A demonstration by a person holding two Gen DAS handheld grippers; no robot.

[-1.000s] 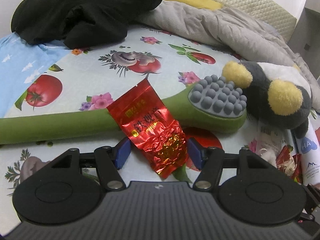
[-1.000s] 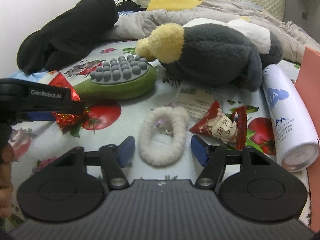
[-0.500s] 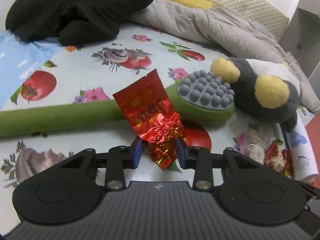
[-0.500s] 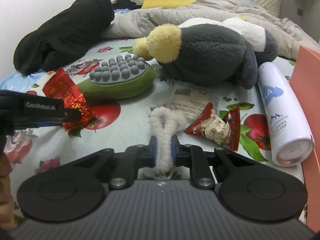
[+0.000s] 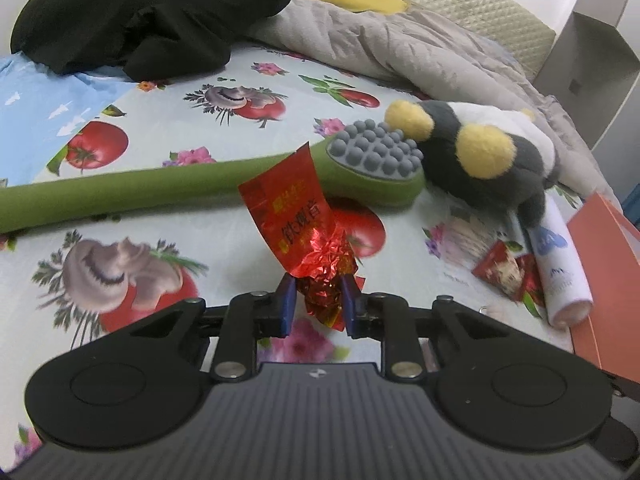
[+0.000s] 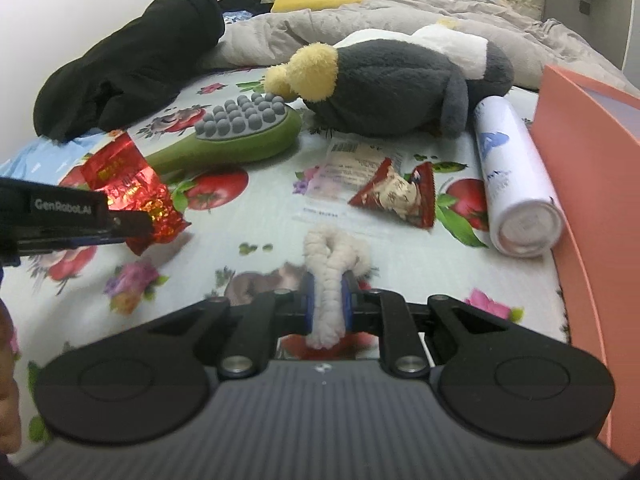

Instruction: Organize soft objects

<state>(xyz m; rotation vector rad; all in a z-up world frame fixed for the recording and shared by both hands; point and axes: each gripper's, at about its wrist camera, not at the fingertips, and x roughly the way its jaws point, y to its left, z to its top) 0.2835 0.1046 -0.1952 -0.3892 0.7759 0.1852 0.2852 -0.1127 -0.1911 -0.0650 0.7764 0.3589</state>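
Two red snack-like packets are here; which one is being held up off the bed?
The shiny red foil packet, pinched in the left gripper. The other red packet, bearing a pale picture, lies flat beside the white spray can.

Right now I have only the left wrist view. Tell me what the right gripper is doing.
Observer: The right gripper is shut on a white fluffy hair tie.
Operator: Name what lies just beyond it.
Observer: A red triangular snack packet, apart from the hair tie.
Operator: Describe my left gripper from that side.
Observer: The left gripper reaches in from the left edge, with the red foil packet crumpled at its tip.
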